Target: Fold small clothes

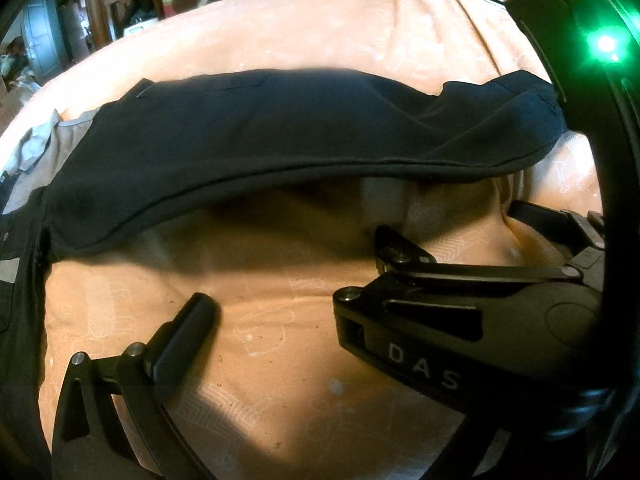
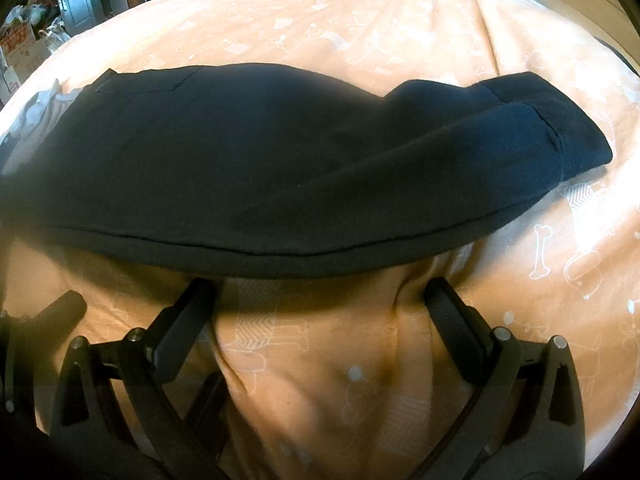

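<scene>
One dark navy garment [image 2: 280,168] is lying folded lengthwise across the middle of the peach bedspread [image 2: 320,380], with one grey cloth [image 2: 44,108] peeking out at its left end. Two grippers are hovering near its front edge: the right gripper [image 2: 320,308] is spread wide and empty, and the left gripper [image 1: 292,276] is likewise released, holding nothing.

— Any lettering to read here?
— Only one: white capitals "D A S" on the black body of the right gripper [image 1: 424,364], lower right of the left wrist view.
— The cardboard boxes [image 2: 22,50] at the upper left of the right wrist view?
— Print there, but too blurred to read.
</scene>
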Tool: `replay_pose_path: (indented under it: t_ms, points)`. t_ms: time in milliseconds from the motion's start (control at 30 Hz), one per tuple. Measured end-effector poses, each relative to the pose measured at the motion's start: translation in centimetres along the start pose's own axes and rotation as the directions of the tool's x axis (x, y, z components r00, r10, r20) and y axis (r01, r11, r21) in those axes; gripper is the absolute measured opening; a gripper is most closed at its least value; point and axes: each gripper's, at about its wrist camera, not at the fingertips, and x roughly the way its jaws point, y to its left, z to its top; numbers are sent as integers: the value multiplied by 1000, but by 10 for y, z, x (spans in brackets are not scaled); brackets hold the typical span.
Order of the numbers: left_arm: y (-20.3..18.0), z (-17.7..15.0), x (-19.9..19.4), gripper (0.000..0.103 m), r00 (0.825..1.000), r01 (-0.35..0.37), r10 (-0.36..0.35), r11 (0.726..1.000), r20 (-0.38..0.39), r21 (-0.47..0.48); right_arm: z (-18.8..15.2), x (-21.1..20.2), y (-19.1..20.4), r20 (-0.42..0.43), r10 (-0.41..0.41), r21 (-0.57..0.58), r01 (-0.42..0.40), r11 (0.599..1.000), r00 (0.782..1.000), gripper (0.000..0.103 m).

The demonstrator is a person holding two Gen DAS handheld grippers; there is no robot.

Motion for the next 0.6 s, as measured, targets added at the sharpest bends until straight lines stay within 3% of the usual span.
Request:
replay_pose_path:
  t_ms: [200, 300, 400, 500, 567, 600]
  points:
    - [4, -1, 0, 103, 1000, 19, -19, 1000, -1, -14, 7, 3, 3, -27, -4, -21, 4, 1000, 1000, 103]
    - [2, 0, 0, 103, 1000, 4, -4, 1000, 2, -6, 19, 4, -5, -112, 51, 11, -50, 999, 992, 103]
    - [2, 2, -1, 103, 999, 9, -8, 1000, 41, -3, 29, 0, -6, -239, 87, 18, -86, 996, 967, 103]
    - [11, 13, 3, 103, 998, 52, -51, 997, 24, -50, 31, -11, -16, -218, 153, 76, -140, 987, 964, 103]
    - [13, 16, 1, 103, 994, 102, -102, 995, -24, -11, 35, -26, -19, -186, 165, 82, -152, 985, 968, 103]
    - [14, 16, -5, 103, 984, 169, -168, 985, -50, 16, 38, -35, -21, -157, 169, 88, -156, 984, 973, 103]
